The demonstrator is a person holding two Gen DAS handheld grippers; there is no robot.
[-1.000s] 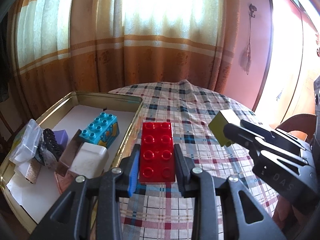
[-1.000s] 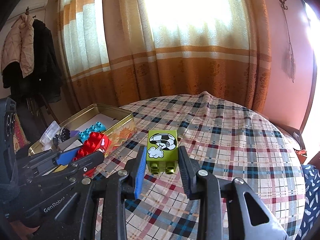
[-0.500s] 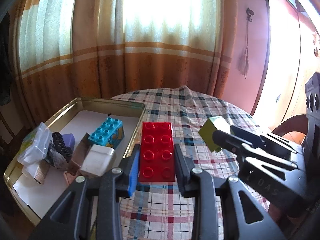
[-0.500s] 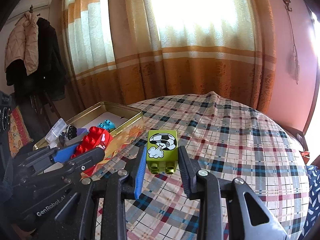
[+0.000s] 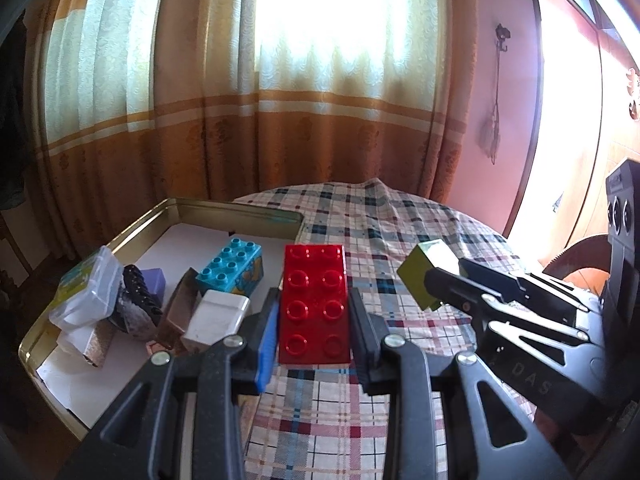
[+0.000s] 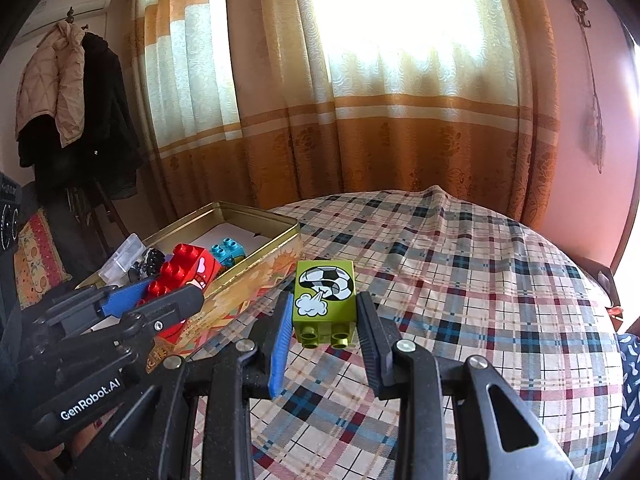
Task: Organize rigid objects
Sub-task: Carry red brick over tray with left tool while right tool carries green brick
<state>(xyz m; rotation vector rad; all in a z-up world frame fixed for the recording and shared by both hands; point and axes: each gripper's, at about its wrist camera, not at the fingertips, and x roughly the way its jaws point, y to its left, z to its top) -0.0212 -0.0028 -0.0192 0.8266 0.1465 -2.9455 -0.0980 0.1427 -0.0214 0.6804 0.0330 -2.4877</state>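
Note:
My left gripper (image 5: 314, 312) is shut on a long red studded brick (image 5: 314, 304), held above the checked tablecloth just right of the gold tin's (image 5: 240, 210) rim. In the right wrist view the same red brick (image 6: 182, 272) shows at the left, over the tin (image 6: 276, 256). My right gripper (image 6: 324, 316) is shut on a green brick (image 6: 324, 300) printed with a football, studs pointing toward the camera. In the left wrist view this green brick (image 5: 426, 276) hangs at the right. A blue brick (image 5: 232, 270) lies inside the tin.
The tin also holds a white block (image 5: 216, 320), a brown piece (image 5: 180, 308), a purple block (image 5: 154, 280), a black studded item (image 5: 138, 296) and a clear plastic box (image 5: 90, 292). Coats (image 6: 68, 92) hang at the far left. Curtains stand behind the round table (image 6: 480, 280).
The left gripper with the red brick has risen a little and drawn back, so the tin sits lower and smaller in its view. The right gripper has kept still with the green brick.

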